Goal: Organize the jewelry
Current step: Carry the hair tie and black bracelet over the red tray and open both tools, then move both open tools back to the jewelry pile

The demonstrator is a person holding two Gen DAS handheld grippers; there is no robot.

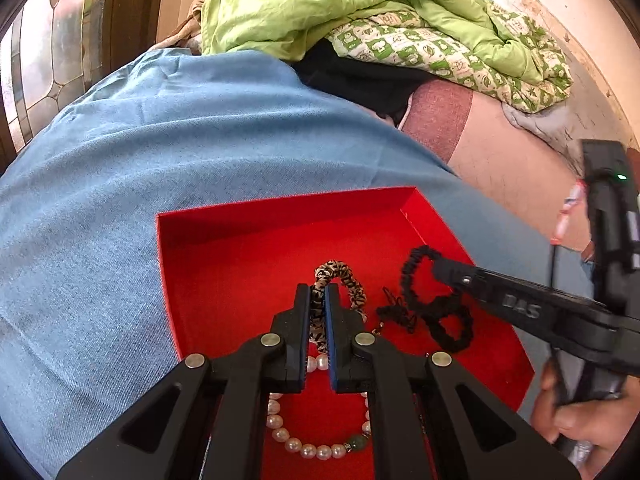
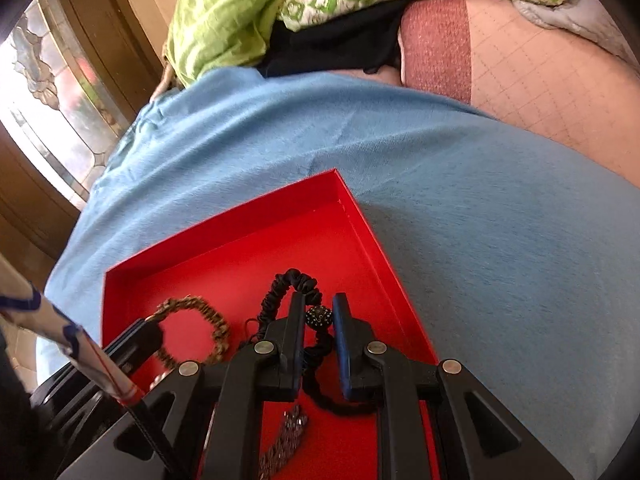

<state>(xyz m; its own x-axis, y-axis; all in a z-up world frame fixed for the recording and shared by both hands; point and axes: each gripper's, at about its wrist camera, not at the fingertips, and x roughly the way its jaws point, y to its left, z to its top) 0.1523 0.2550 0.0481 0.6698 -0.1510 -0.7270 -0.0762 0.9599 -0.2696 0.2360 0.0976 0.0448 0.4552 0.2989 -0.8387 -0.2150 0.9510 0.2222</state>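
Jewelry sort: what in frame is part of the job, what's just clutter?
In the job:
red tray
leopard-print scrunchie, pinched in left tongs
black scrunchie, between right tongs
pearl bracelet
sparkly chain

Lying about:
blue cloth
green quilt
stained-glass window

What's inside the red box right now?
In the red box: a leopard scrunchie between the left gripper jaws, a black scrunchie, a pearl bracelet. The grippers hide the box's near floor.
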